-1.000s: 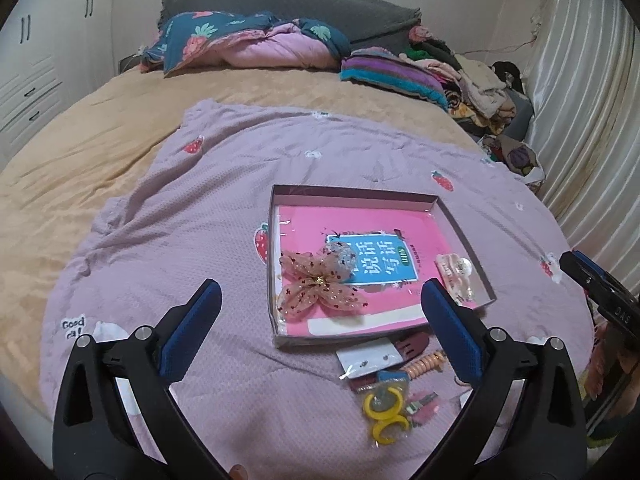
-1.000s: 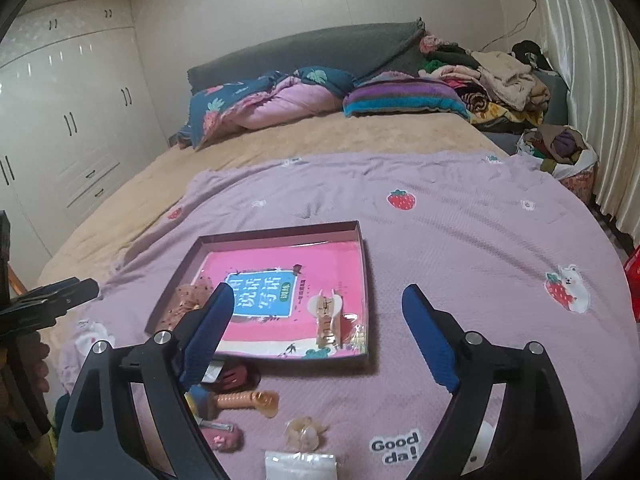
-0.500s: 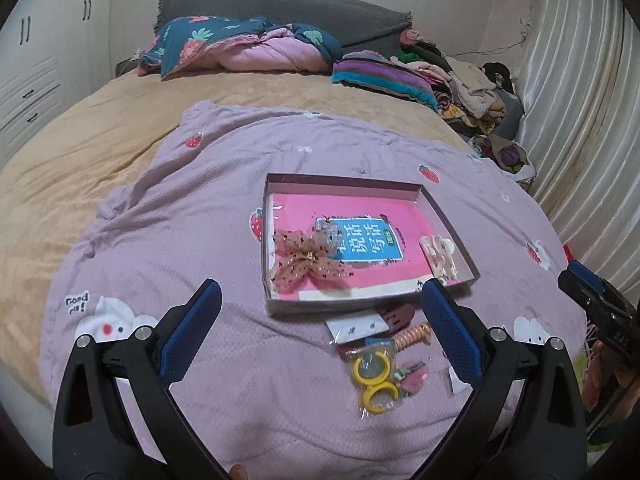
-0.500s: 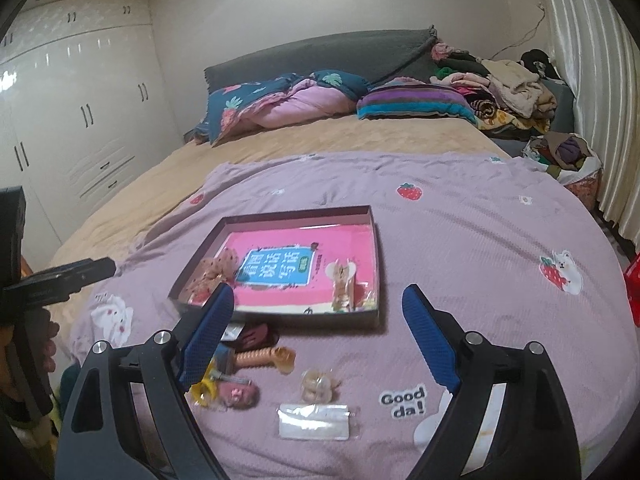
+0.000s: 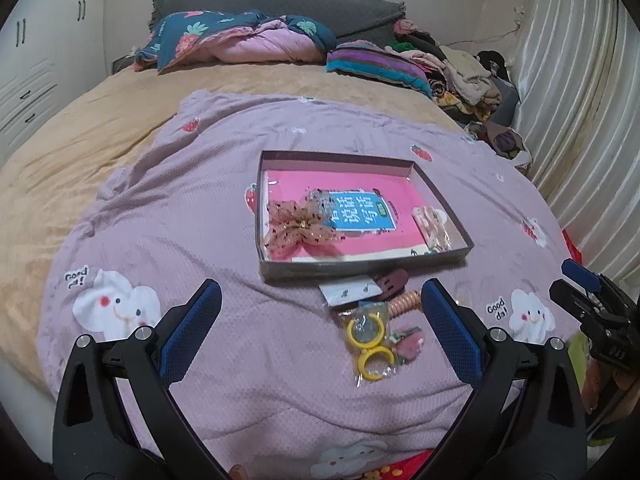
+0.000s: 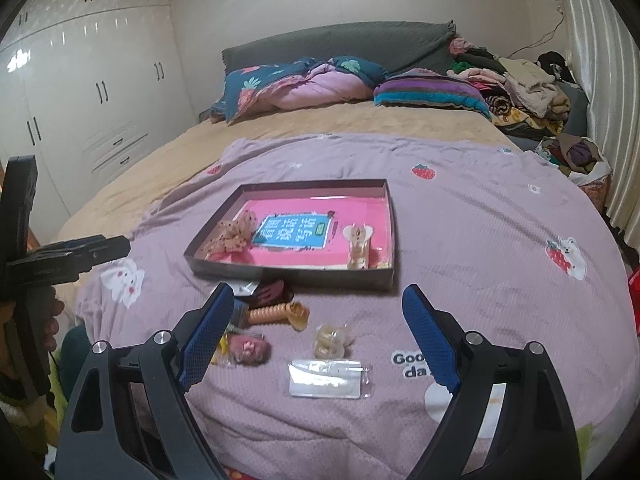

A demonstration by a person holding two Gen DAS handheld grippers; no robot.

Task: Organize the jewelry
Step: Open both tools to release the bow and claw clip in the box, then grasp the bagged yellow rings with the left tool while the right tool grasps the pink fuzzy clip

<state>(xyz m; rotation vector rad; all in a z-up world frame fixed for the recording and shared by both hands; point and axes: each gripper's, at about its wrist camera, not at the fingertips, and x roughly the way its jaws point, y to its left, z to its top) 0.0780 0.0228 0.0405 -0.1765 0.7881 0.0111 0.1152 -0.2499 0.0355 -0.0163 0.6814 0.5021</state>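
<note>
Right wrist view: right gripper (image 6: 318,336), jaws spread and empty, is hovering nearest the clear packet (image 6: 329,372), lying crosswise at the bed's (image 6: 500,216) near edge.

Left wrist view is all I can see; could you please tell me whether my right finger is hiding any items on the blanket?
Observer: Yes. The right wrist view shows a small translucent clip lying just right of the coiled hair tie.
Operator: Thank you. Is anything else near it?
Observer: A flat clear packet lies just in front of that clip, nearer the edge of the blanket.
Operator: Is the right gripper holding anything?
Observer: No, the right gripper is open and empty.
</note>
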